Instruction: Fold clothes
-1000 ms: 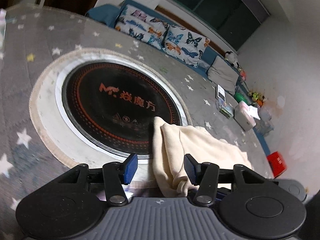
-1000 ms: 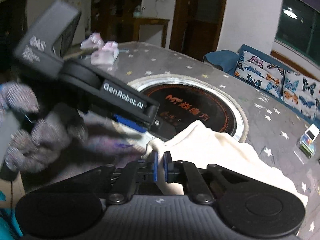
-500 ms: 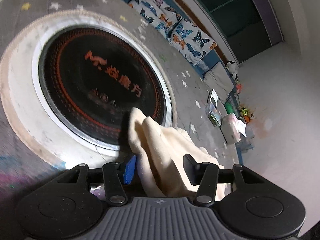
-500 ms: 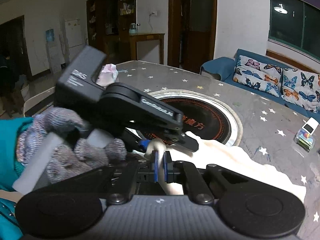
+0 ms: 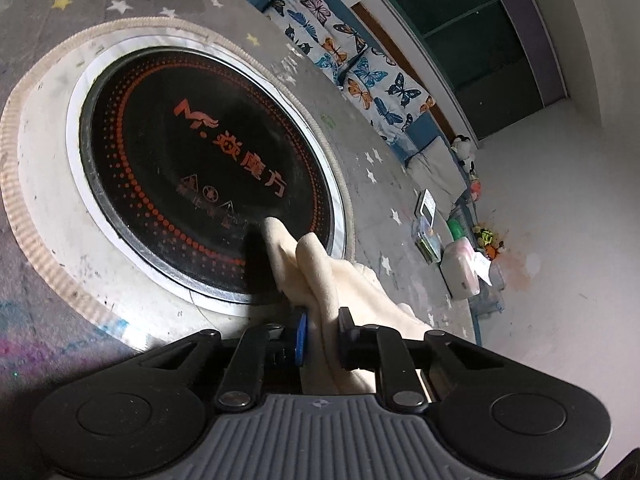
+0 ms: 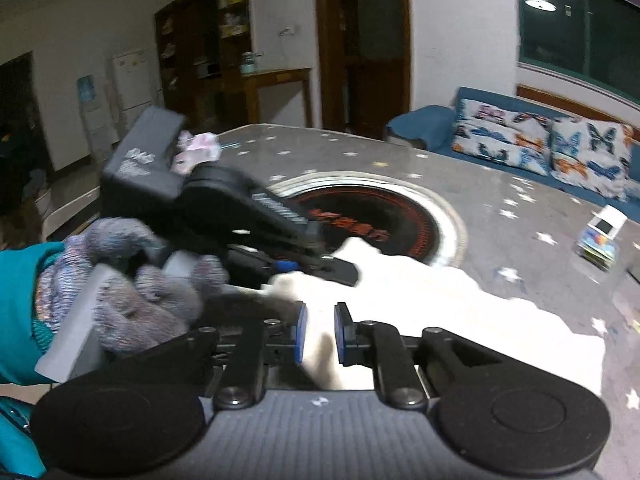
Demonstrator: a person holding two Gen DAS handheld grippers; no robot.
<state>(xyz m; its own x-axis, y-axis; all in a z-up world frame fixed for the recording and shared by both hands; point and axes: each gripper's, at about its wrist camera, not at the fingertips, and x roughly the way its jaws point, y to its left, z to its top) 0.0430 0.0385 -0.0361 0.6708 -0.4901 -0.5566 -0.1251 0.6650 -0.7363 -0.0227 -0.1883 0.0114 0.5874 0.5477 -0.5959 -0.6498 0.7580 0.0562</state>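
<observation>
A cream fleece garment [image 5: 340, 280] lies on the round table, one corner over the black induction hob [image 5: 192, 152]. My left gripper [image 5: 322, 334] has a raised fold of the garment between its pads; its jaws are closing and pinch that fold. In the right wrist view the garment [image 6: 440, 312] spreads to the right, and the left gripper [image 6: 320, 264], held by a grey gloved hand [image 6: 132, 288], meets its near corner. My right gripper [image 6: 320, 334] is just behind it. Its jaws are opening, and a strip of the garment still runs between them.
The grey star-print tablecloth [image 6: 520, 184] surrounds the hob [image 6: 380, 208]. A small card box [image 6: 600, 236] sits at the table's right side and a pink packet [image 6: 198, 150] at the far left. A sofa with butterfly cushions [image 6: 540, 144] stands behind the table.
My left jaws have narrowed from wide apart onto the cloth fold, and the gripper has rolled and dropped closer. My right jaws, tight on the corner before, have parted a little.
</observation>
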